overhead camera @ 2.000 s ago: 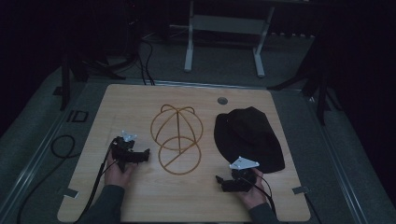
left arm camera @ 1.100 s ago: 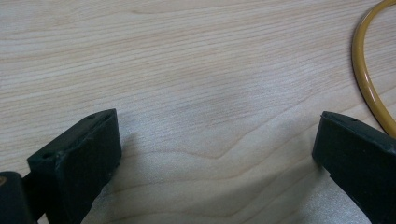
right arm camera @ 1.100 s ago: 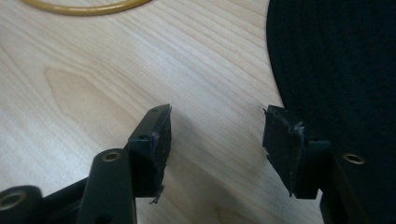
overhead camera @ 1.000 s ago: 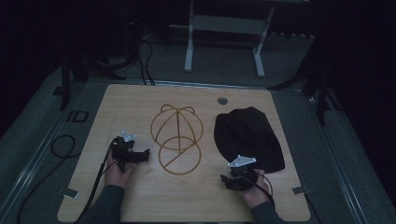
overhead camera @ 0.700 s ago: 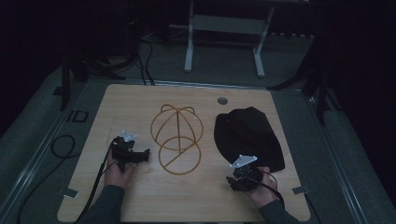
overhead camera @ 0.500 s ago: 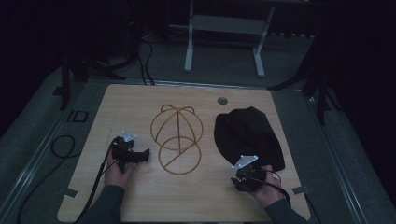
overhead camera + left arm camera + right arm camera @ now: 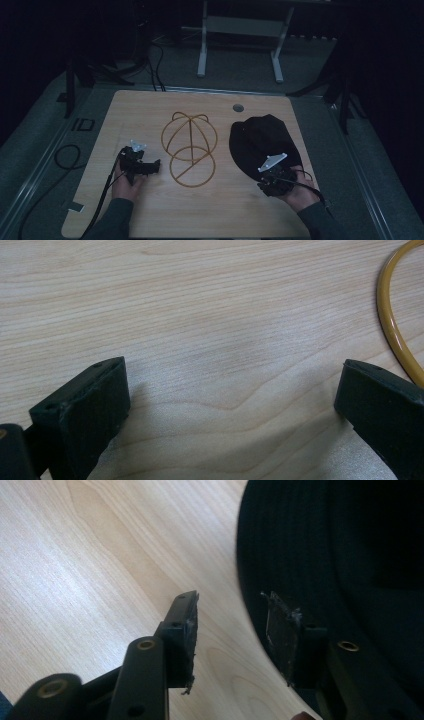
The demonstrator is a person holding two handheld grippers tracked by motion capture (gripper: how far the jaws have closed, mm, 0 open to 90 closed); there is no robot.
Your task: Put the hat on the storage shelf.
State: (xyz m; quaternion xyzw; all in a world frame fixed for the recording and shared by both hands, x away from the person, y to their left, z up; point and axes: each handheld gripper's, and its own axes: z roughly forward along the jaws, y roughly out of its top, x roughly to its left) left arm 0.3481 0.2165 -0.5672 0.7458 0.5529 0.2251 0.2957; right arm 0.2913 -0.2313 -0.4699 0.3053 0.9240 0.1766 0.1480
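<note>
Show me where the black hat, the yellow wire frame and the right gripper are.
black hat (image 7: 262,137), high view, on the middle of its crown.
yellow wire frame (image 7: 192,172), high view, on the bar that crosses its near ring.
right gripper (image 7: 231,632), right gripper view, midway between its two jaw tips, at the hat's brim edge.

You're in a dim lab or studio: a bare wooden table (image 7: 150,110) under your grippers, metal stand legs (image 7: 240,45) and loose cables (image 7: 150,60) on grey carpet beyond.

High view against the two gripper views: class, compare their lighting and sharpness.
High view: dim and soft, dark surroundings, black hat nearly featureless. Left gripper view: bright, crisp wood grain on the table. Right gripper view: bright table, the hat's ribbing visible.
</note>
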